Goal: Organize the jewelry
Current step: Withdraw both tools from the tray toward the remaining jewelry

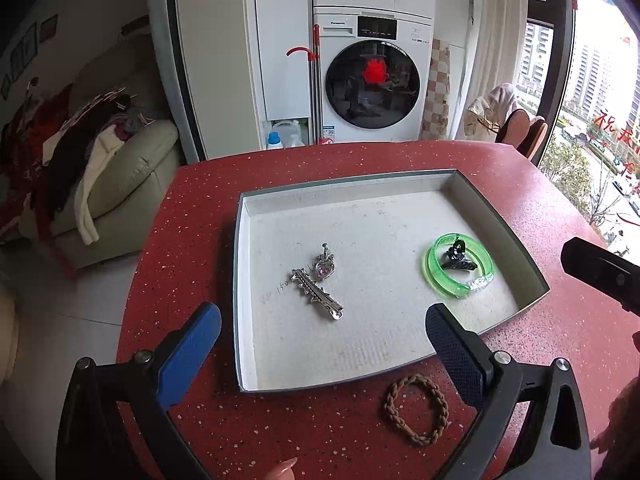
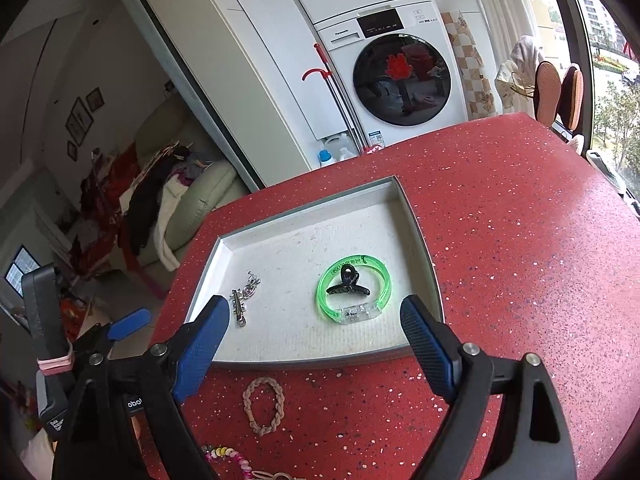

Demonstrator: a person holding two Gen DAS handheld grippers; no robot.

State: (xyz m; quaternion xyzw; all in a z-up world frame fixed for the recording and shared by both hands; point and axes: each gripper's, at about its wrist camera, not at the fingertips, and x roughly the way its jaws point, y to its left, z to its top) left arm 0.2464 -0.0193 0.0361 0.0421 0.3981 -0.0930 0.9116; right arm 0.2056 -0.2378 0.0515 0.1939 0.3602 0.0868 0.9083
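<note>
While both tools, left (image 1: pixel 322 332) and right (image 2: pixel 314 320), gape empty, the braided band (image 2: pixel 263 405) lies beside the tray (image 2: pixel 304 360).

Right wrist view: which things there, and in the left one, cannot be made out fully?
- Pink and yellow beaded strand, right wrist view: cut off by the bottom edge.
- Silver toothed hair clip, right wrist view: partly behind the right tongs' blue finger.
- Faint handwriting on the grey tray floor, left wrist view: too small to read.

Red speckled table (image 1: pixel 520 184) bearing a shallow grey tray (image 1: pixel 240 280), braided brown hair tie (image 1: pixel 416 410), beaded strand (image 2: pixel 230 456).
</note>
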